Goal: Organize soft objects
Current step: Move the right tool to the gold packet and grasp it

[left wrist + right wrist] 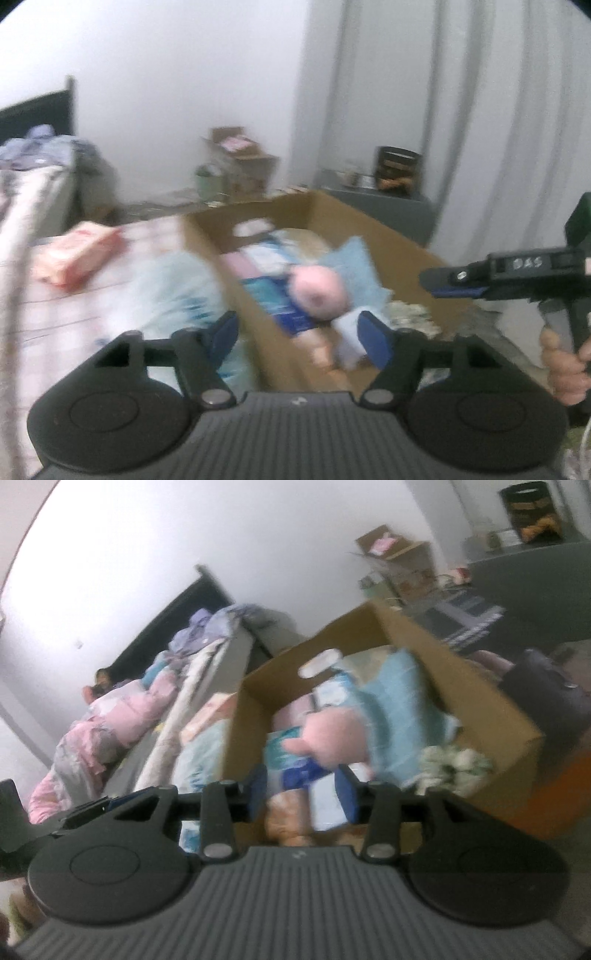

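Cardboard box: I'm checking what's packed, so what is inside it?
The cardboard box holds a pink plush toy, a light blue pillow and blue packets; anything beneath is covered.

My left gripper (299, 334) wears a ribbed grey housing with a small pale logo at its top edge, flanked by two round black discs — each with a raised circle. Black link arms pivot on silver rivets and end in blue-padded fingers (375, 338). My right gripper (303, 792) is built alike: same ribbing, discs, rivets and blue pads. Seen from the left camera, its black body carries a white handwritten label, a silver screw, a blue strip and a grey trigger — bare fingers of my right hand (565, 373) wrap its handle.
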The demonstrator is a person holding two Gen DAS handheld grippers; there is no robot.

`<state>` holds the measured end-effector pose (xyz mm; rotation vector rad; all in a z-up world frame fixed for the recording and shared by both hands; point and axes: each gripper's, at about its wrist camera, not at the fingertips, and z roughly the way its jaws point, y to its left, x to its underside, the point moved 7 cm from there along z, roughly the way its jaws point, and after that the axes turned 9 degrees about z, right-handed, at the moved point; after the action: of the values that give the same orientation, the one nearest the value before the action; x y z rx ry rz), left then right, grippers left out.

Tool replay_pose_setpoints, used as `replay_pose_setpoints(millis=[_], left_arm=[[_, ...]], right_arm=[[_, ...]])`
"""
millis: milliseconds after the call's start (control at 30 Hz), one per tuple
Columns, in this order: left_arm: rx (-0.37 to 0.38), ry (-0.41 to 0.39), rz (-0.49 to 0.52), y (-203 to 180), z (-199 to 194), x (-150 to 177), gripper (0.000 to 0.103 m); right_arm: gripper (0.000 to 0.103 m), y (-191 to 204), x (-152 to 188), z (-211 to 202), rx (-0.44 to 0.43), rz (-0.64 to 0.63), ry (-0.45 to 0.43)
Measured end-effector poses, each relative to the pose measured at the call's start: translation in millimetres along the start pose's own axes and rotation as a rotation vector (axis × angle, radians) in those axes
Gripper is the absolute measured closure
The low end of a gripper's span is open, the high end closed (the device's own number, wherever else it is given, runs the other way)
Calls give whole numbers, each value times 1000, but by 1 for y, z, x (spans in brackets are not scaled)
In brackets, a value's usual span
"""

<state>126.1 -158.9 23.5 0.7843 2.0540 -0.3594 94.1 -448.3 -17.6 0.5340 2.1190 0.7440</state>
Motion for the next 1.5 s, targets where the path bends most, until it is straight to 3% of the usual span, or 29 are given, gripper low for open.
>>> replay_pose_setpoints(millis=[133, 433, 667, 833, 933, 1000, 1133, 1500], left_arm=[[-112, 18, -52, 36, -26, 26, 24], [-282, 90, -190, 106, -63, 101, 24], [-343, 133, -210, 140, -65, 134, 28], [-313, 195, -246, 154, -51, 161, 29], [-298, 241, -278, 161, -38, 179, 42], [-287, 259, -285, 163, -32, 188, 44], [-252, 246, -303, 162, -27, 191, 44], [-259, 271, -287, 162, -17, 193, 48]], right_arm=[[60, 40, 13, 21, -62, -36, 51], [59, 133, 63, 88, -172, -125, 233], [59, 193, 120, 148, -220, -153, 397], [59, 213, 169, 191, -210, -148, 529], [60, 213, 197, 215, -185, -121, 603], [60, 210, 212, 229, -168, -95, 637], [60, 203, 230, 246, -134, -60, 664], [66, 197, 242, 267, -118, -29, 679]])
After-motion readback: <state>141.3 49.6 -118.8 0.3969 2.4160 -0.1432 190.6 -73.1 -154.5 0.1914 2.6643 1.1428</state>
